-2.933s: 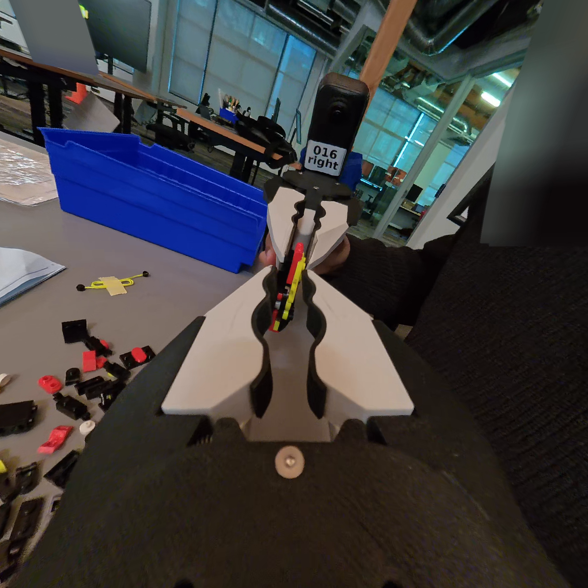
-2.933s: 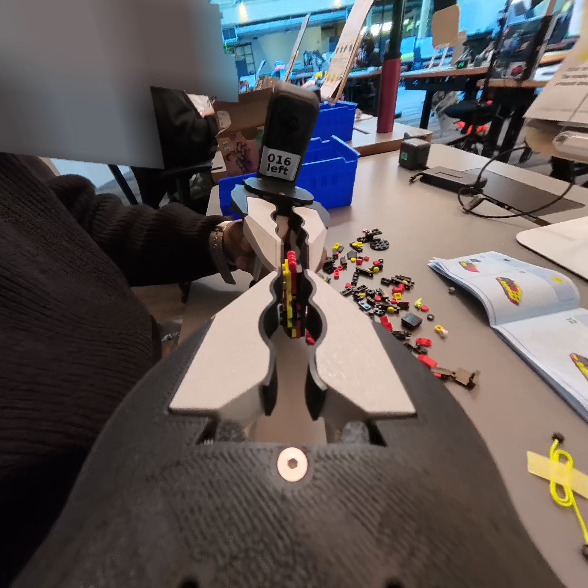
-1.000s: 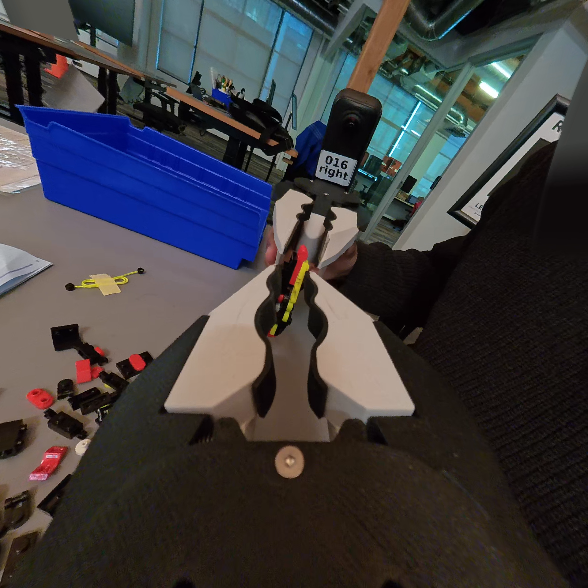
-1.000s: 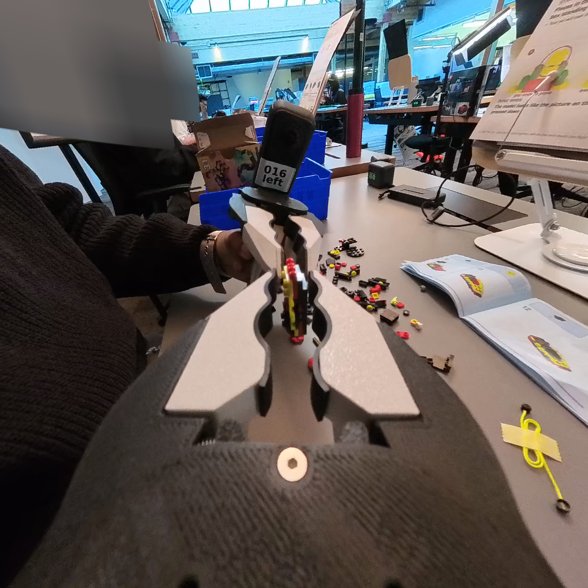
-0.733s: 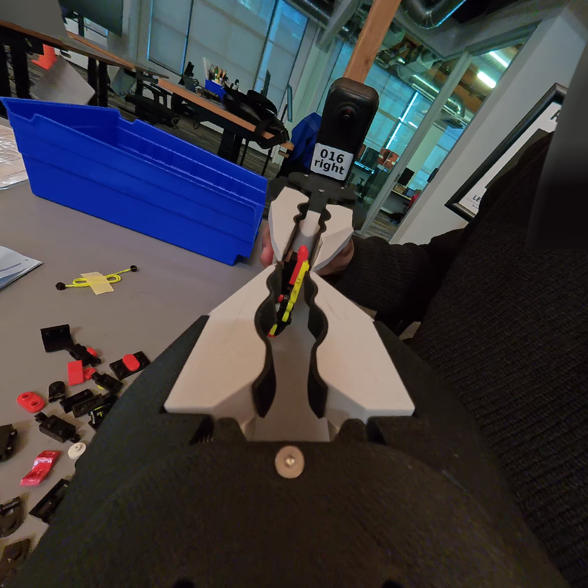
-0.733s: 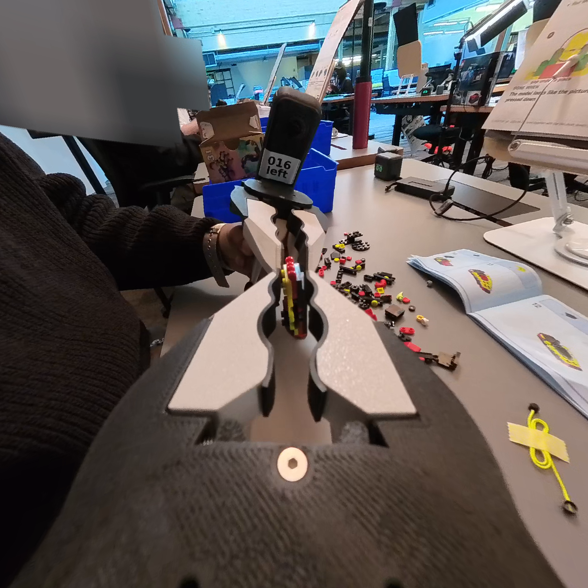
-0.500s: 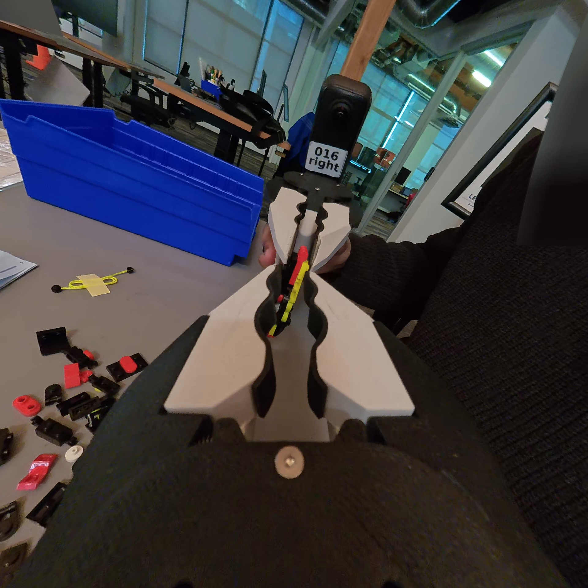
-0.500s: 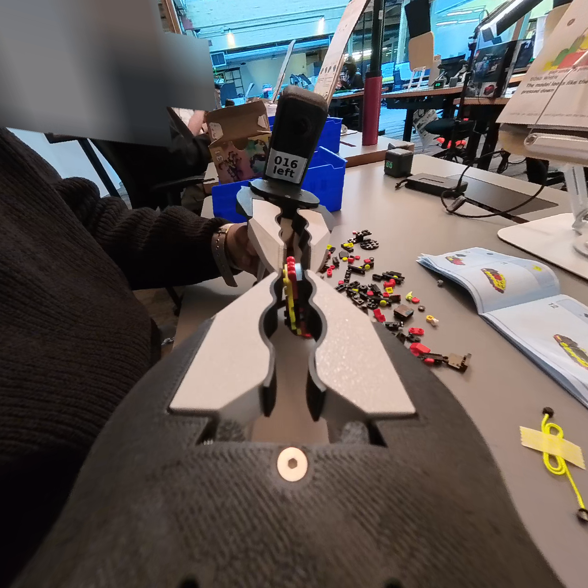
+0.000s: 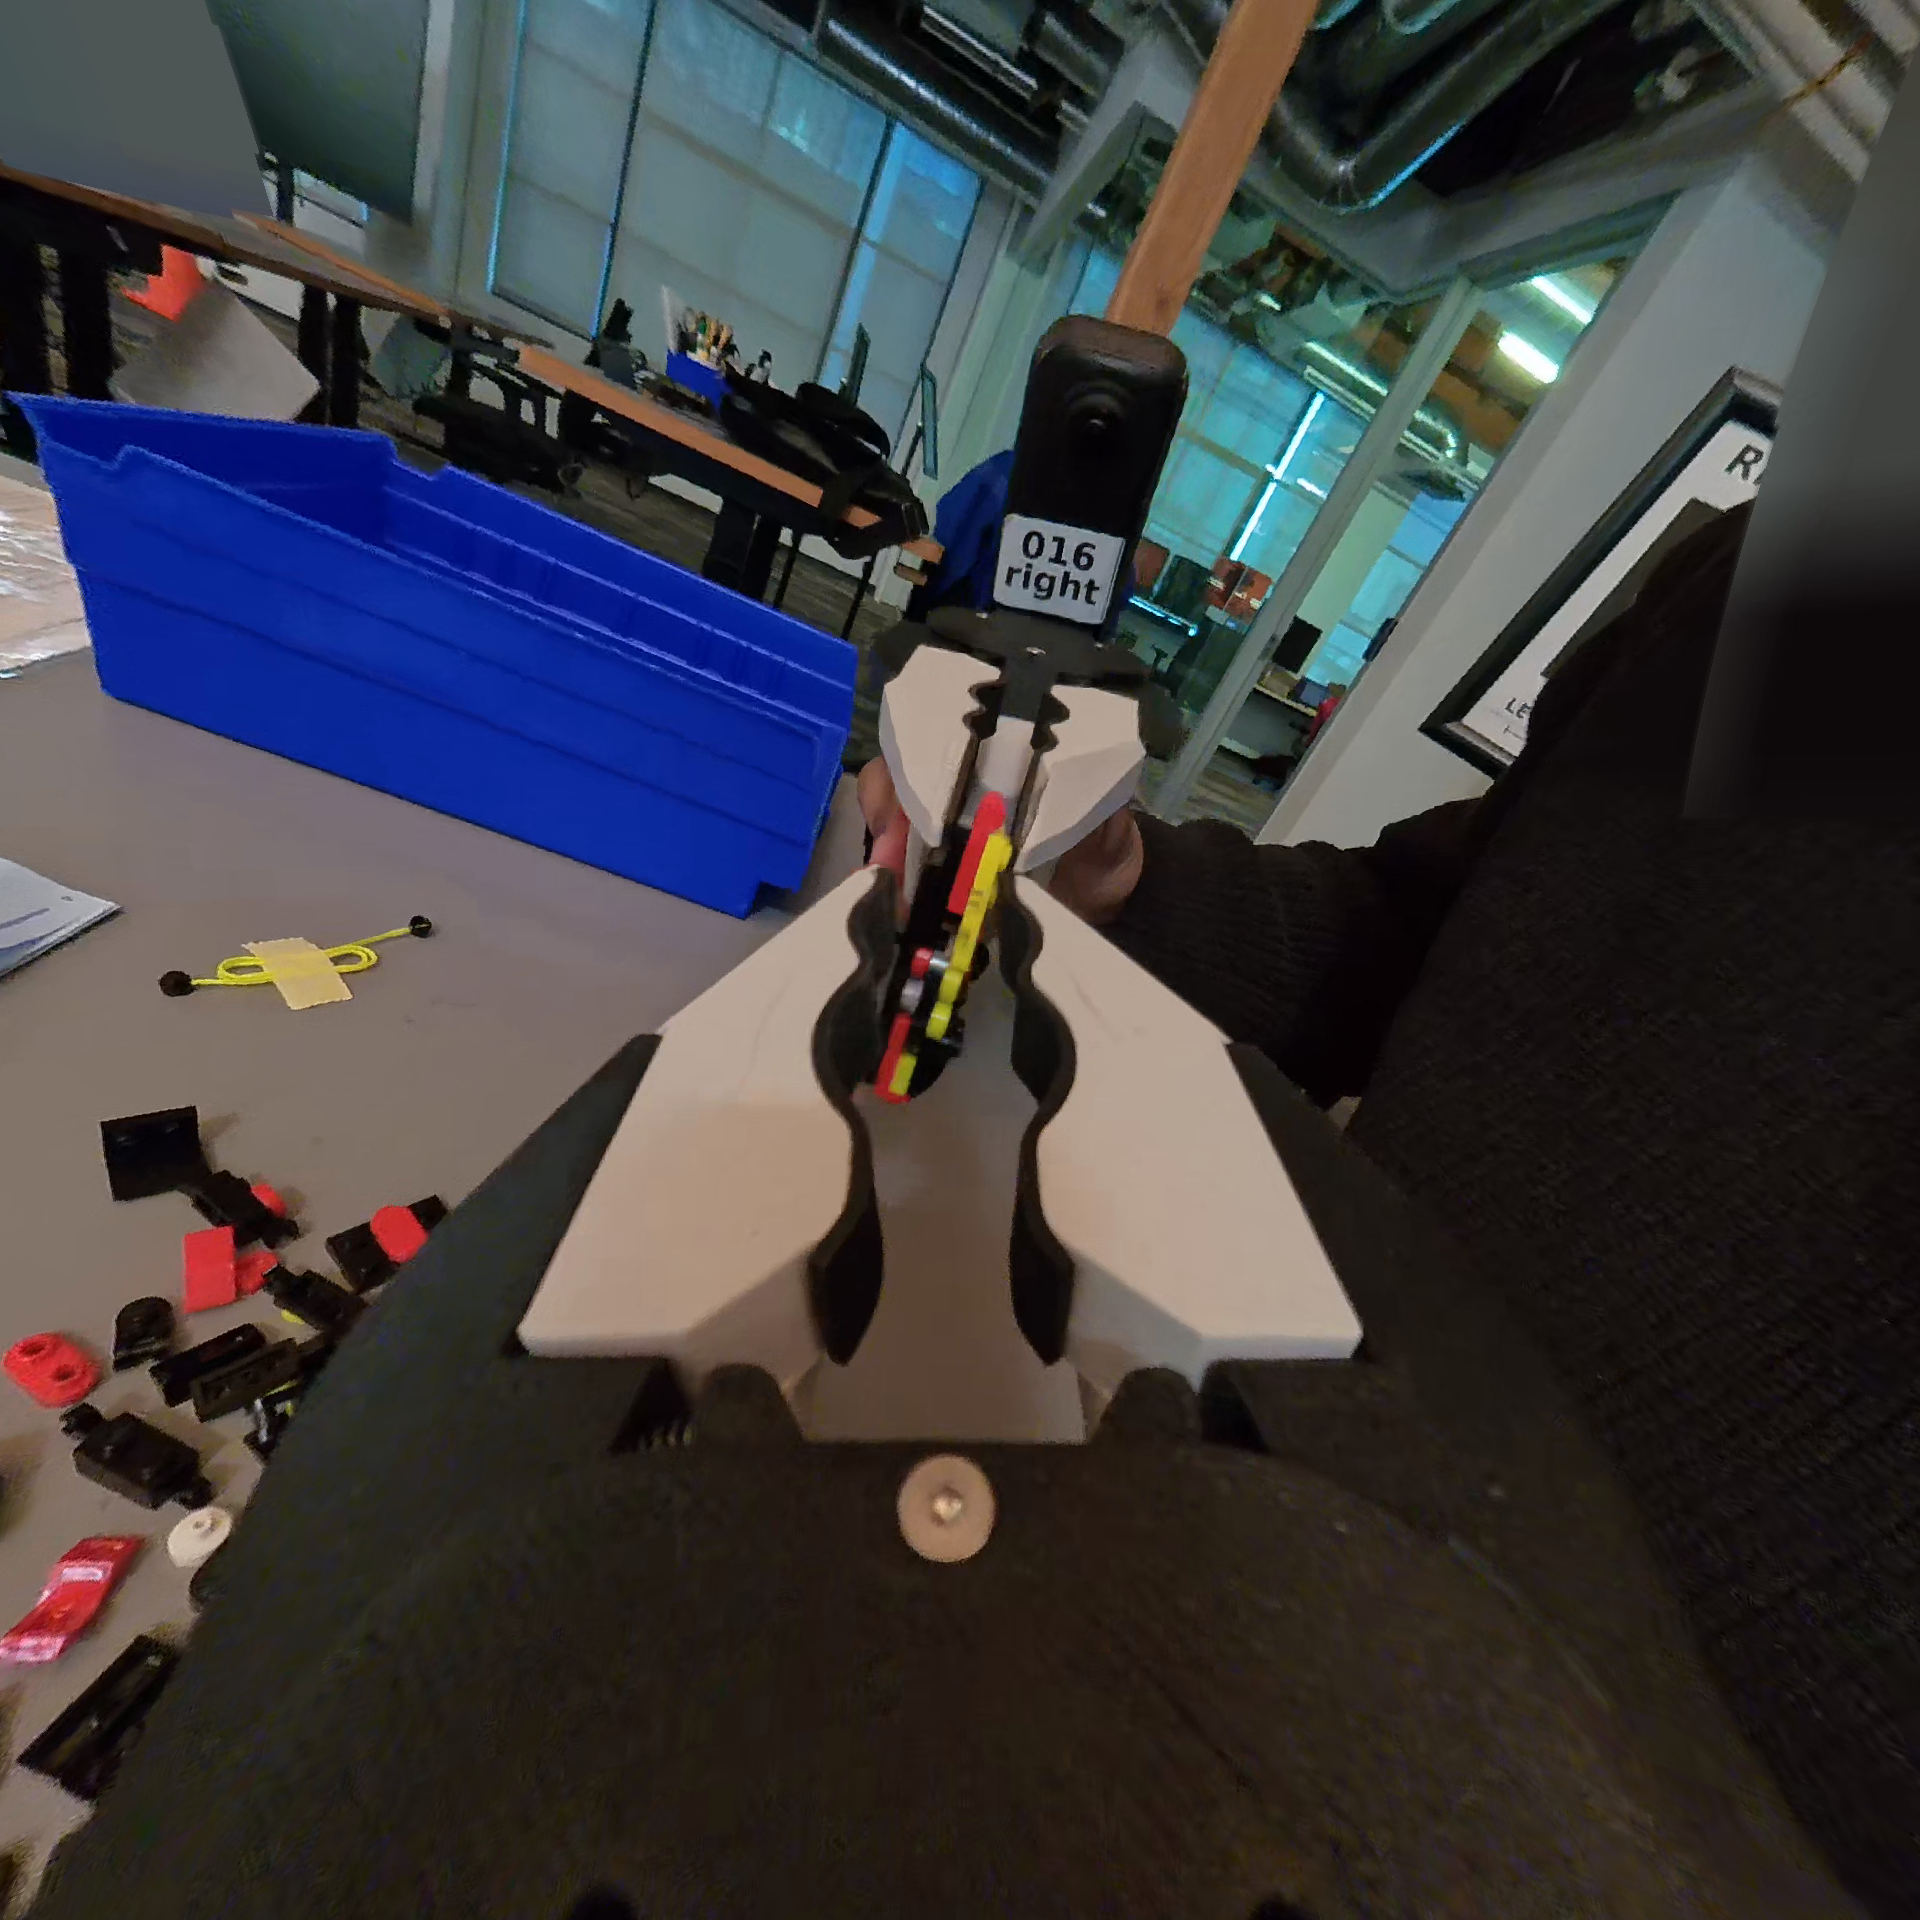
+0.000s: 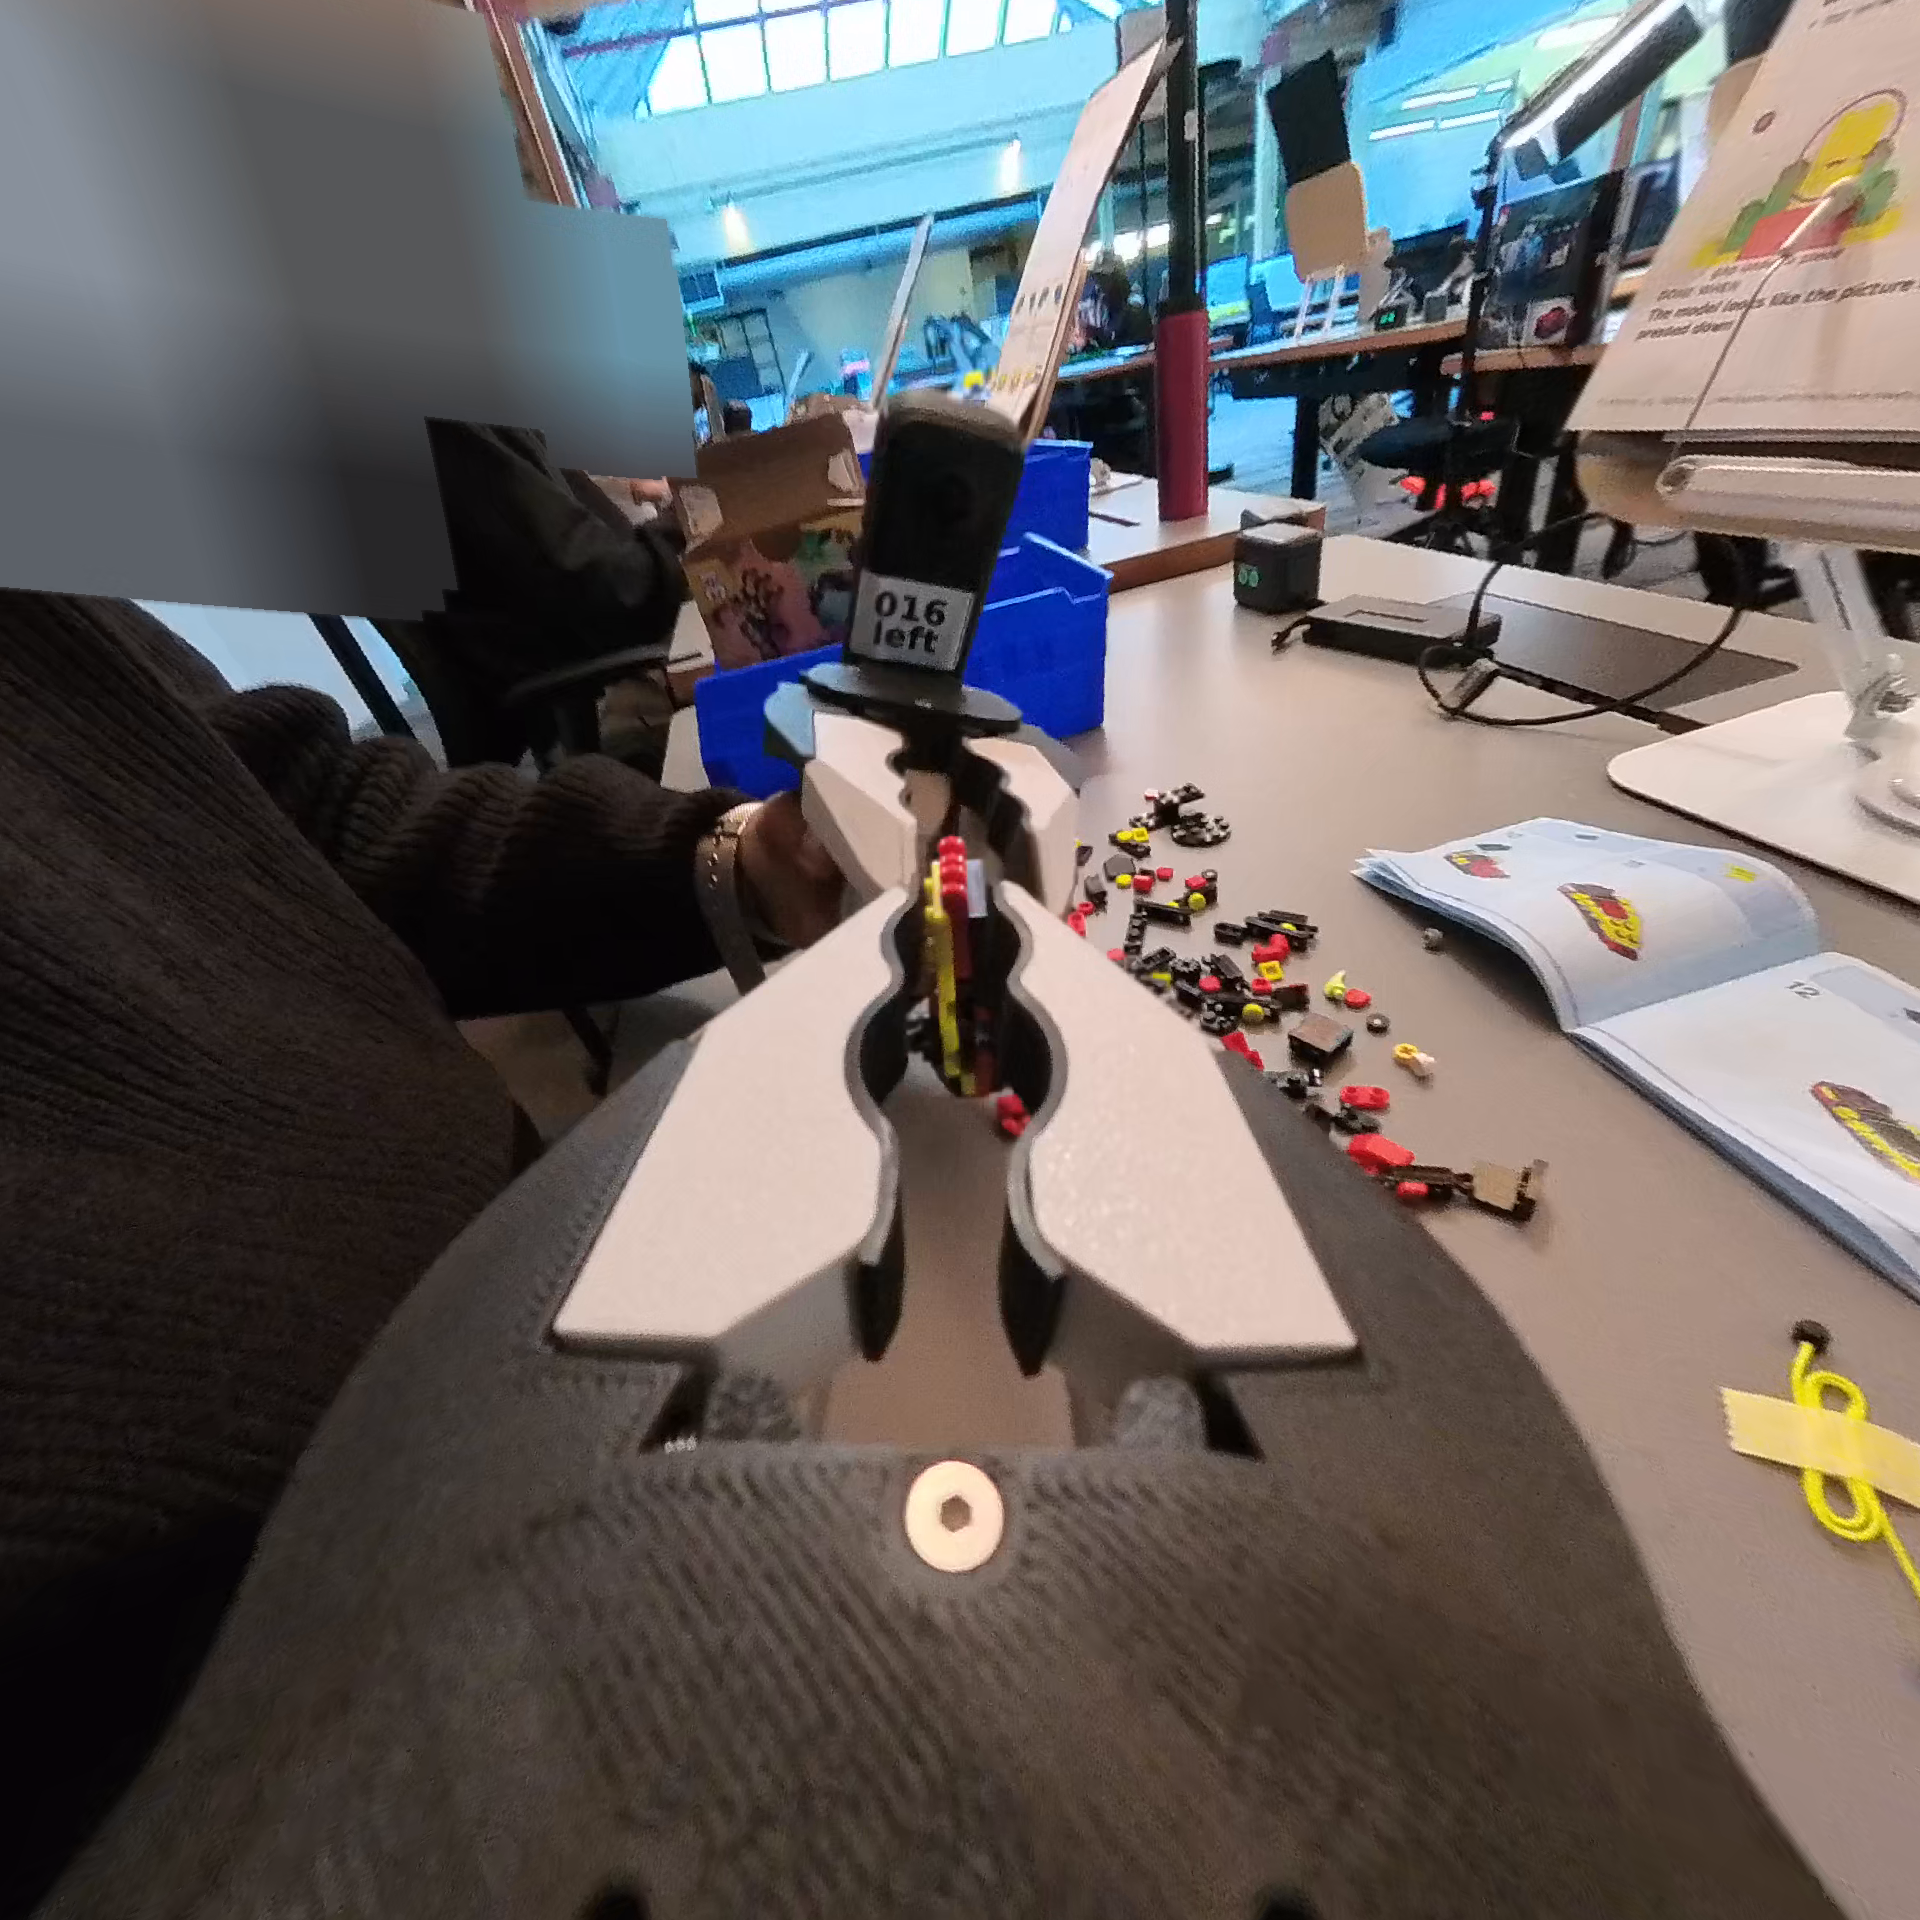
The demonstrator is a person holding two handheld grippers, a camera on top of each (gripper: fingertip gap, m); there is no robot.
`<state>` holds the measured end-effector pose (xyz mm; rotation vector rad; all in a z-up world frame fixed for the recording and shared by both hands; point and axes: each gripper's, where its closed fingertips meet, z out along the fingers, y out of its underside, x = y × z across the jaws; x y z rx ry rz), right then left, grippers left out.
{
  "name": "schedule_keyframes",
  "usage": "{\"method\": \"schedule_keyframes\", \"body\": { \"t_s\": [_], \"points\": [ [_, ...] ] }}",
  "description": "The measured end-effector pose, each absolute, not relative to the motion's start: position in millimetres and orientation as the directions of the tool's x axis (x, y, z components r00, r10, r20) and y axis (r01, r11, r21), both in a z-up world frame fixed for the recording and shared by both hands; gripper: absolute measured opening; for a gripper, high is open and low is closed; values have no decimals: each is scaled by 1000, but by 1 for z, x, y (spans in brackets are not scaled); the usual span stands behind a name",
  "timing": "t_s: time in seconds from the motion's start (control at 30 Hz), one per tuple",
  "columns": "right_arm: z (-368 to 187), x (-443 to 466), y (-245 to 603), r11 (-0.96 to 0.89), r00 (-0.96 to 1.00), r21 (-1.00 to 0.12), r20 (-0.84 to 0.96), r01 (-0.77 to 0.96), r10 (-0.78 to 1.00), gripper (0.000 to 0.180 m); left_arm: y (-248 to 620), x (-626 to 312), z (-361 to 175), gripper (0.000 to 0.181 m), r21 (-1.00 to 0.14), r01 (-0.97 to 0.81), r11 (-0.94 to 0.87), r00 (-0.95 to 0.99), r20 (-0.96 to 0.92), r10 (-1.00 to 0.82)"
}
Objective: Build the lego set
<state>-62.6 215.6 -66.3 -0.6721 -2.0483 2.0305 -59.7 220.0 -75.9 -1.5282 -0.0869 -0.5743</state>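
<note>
A flat lego assembly (image 9: 940, 987) of red, yellow and black plates is held edge-on in the air between my two grippers, which face each other. My left gripper (image 9: 945, 899) is shut on its near end. The right gripper shows beyond it in the left wrist view (image 9: 997, 769), closed on the far end. In the right wrist view my right gripper (image 10: 953, 904) is shut on the same assembly (image 10: 951, 977), with the left gripper (image 10: 935, 810) behind it. Loose lego pieces (image 9: 229, 1351) lie on the grey table (image 9: 468, 935) and also show in the right wrist view (image 10: 1195, 966).
A blue bin (image 9: 416, 644) stands at the back of the table. An open instruction booklet (image 10: 1662, 956) lies right of the pieces. A yellow cord under tape (image 9: 296, 961) lies near the bin. A white lamp base (image 10: 1787, 769) and a black cable (image 10: 1507, 675) are farther right. A dark sleeve is close by. Both grippers' tips are close together, under 4 cm apart.
Both grippers stay shut on the assembly. The pair has swayed a little over the table, tilting the views; the pieces on the table have not moved.
</note>
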Motion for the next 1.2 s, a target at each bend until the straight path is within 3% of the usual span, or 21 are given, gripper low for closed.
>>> {"method": "schedule_keyframes", "body": {
  "t_s": [0.23,0.53,1.2],
  "points": [
    [-61,-65,220,-126,-871,-963,-270,239,411,9,217,-67,-75,20,-906,422,-39,865,416,-281],
    [-65,-64,213,-111,-874,-959,-282,259,396,9,213,-59,-77,11,-881,467,-78,815,463,-349],
    [-63,-58,209,-98,-895,-967,-253,234,368,9,214,-54,-77,19,-879,470,-83,804,465,-370]
  ]
}}
